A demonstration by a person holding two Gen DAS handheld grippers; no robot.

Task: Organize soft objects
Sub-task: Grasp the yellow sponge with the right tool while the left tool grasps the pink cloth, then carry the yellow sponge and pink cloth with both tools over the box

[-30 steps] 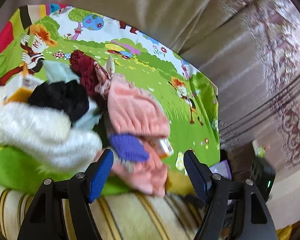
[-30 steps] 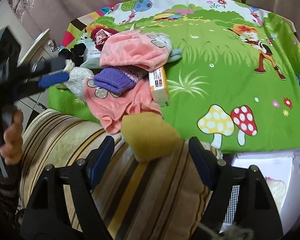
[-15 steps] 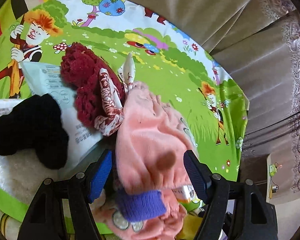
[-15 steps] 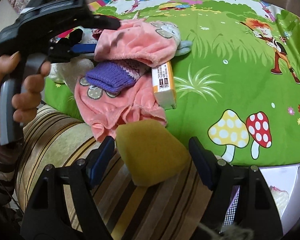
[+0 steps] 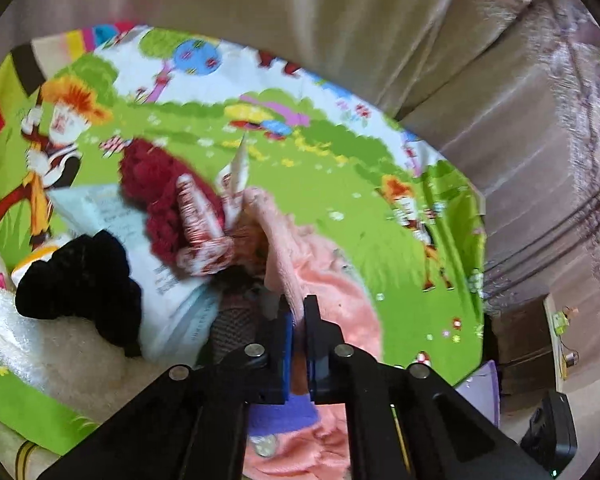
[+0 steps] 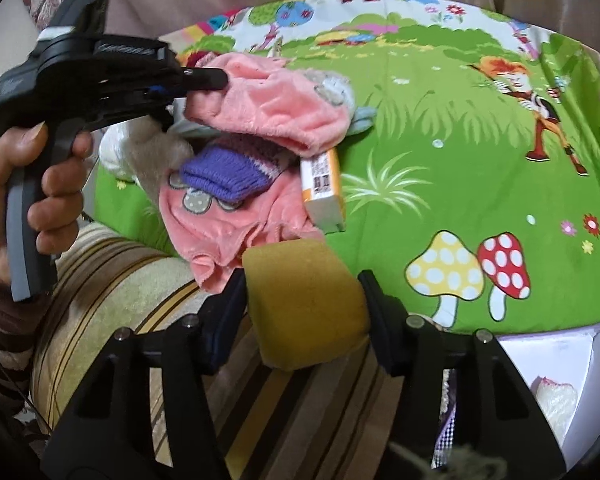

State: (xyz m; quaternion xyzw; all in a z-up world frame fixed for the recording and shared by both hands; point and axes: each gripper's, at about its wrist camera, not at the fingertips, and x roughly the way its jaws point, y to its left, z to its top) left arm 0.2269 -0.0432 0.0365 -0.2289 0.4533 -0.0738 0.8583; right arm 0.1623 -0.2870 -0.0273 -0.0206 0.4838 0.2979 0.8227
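pink fleece garment (image 6: 276, 104) lies upper left of centre in the right wrist view, on the cartoon sheet (image 6: 440, 152). left gripper (image 5: 296, 312) has its jaws pinched tight on a fold of it. right gripper (image 6: 304, 300), lower centre, clamps the yellow sponge (image 6: 304, 300) between half-closed jaws.

Striped sofa cushion (image 6: 112, 280) under a bright green cartoon sheet (image 6: 440, 152) printed with mushrooms and trees. Heaped on the sheet's left part: pink fleece garment (image 6: 228, 220), white fluffy cloth (image 5: 60, 344), small orange-and-white box (image 6: 324, 184). At the sheet's front edge, on the stripes, a yellow sponge (image 6: 304, 300).
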